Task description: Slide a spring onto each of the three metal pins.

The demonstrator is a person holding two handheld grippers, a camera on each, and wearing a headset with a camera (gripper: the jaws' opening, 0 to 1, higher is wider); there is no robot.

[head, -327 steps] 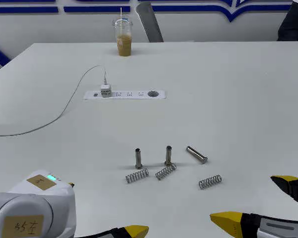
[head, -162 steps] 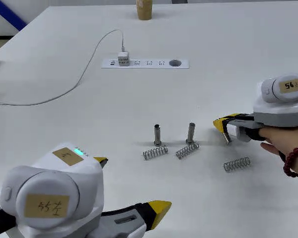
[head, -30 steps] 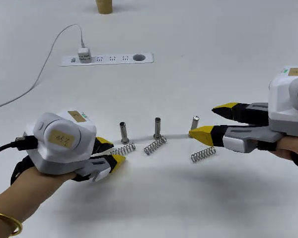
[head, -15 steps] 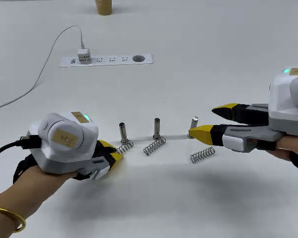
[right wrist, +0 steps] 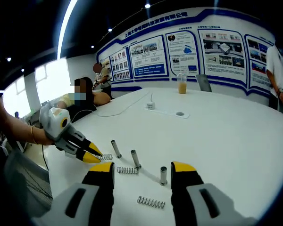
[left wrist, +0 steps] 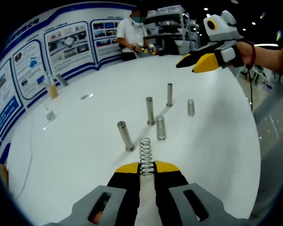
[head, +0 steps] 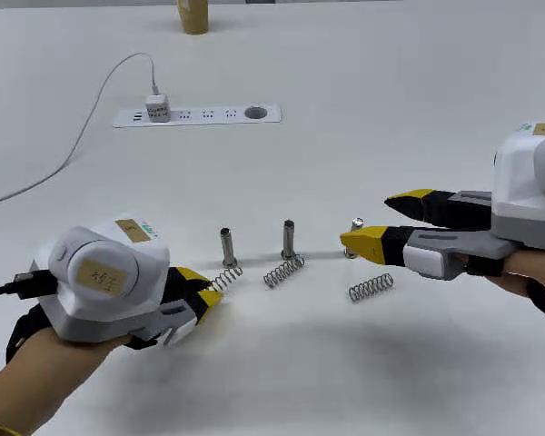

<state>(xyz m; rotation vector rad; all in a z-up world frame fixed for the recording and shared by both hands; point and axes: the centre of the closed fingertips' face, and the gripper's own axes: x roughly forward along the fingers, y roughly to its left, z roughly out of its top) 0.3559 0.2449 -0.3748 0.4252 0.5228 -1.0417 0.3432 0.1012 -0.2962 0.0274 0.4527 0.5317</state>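
Left claw [left wrist: 146, 167]: clamped on the end of a small coiled steel spring [left wrist: 145, 149], beside a short upright steel pin [left wrist: 125, 135].
Right claw [right wrist: 142, 166]: wide open, second upright steel pin [right wrist: 163, 175] just off its tips, on the white desk [head: 345, 363].

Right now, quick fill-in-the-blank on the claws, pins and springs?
1. The left claw is ___ on the end of a spring.
2. The right claw is ___, its tips close to one pin.
3. ___ pins stand upright on the table, none with a spring on it yet.
Missing words: shut; open; three.
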